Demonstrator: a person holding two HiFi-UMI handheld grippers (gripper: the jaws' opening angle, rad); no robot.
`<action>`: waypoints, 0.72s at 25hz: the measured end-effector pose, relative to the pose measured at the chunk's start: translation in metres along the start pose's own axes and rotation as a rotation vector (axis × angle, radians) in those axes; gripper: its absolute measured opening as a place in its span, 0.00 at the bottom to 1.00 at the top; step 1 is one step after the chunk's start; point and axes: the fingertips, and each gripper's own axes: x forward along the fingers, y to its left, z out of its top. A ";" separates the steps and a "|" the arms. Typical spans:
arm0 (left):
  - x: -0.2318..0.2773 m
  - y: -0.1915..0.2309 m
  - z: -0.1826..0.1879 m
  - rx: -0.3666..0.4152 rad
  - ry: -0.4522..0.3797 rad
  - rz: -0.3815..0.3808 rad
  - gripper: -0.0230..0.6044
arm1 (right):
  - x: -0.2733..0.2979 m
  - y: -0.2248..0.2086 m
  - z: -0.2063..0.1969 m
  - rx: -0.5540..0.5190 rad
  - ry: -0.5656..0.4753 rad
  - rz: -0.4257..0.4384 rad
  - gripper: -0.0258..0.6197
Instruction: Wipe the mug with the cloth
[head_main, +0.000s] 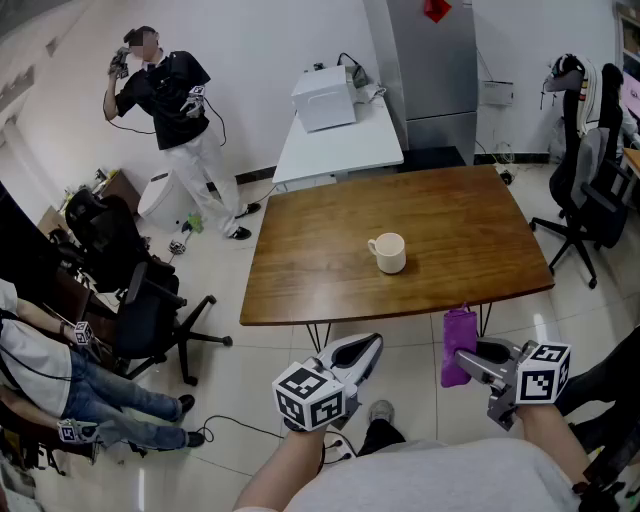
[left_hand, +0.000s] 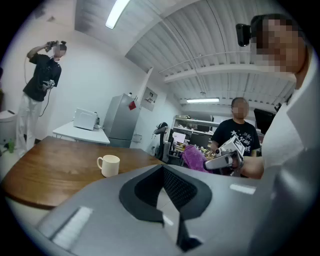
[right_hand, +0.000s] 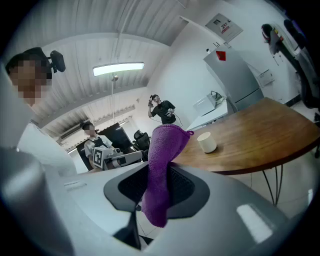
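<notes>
A cream mug (head_main: 388, 252) stands upright near the middle of the brown wooden table (head_main: 300, 270), handle to the left; it also shows as the mug (left_hand: 108, 165) and the mug (right_hand: 206, 142) in the gripper views. My right gripper (head_main: 468, 357) hangs in front of the table's near edge, shut on a purple cloth (head_main: 458, 343) that drapes over its jaws, the cloth (right_hand: 161, 172). My left gripper (head_main: 362, 350) is held low in front of the table, jaws shut and empty, well short of the mug.
A white table (head_main: 338, 142) with a white box (head_main: 324, 97) stands behind the wooden one. Office chairs sit at the right (head_main: 588, 180) and left (head_main: 150, 315). A person stands at the far left (head_main: 180, 115); another is seated at the left edge (head_main: 40, 365).
</notes>
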 end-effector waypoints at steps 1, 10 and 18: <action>0.004 0.019 0.005 0.006 0.002 -0.001 0.02 | 0.015 -0.008 0.007 0.010 0.000 -0.002 0.20; 0.058 0.176 0.026 0.002 0.058 -0.085 0.07 | 0.141 -0.079 0.055 0.086 0.013 -0.028 0.20; 0.094 0.241 0.007 0.023 0.154 -0.190 0.16 | 0.192 -0.110 0.076 0.127 0.031 -0.075 0.20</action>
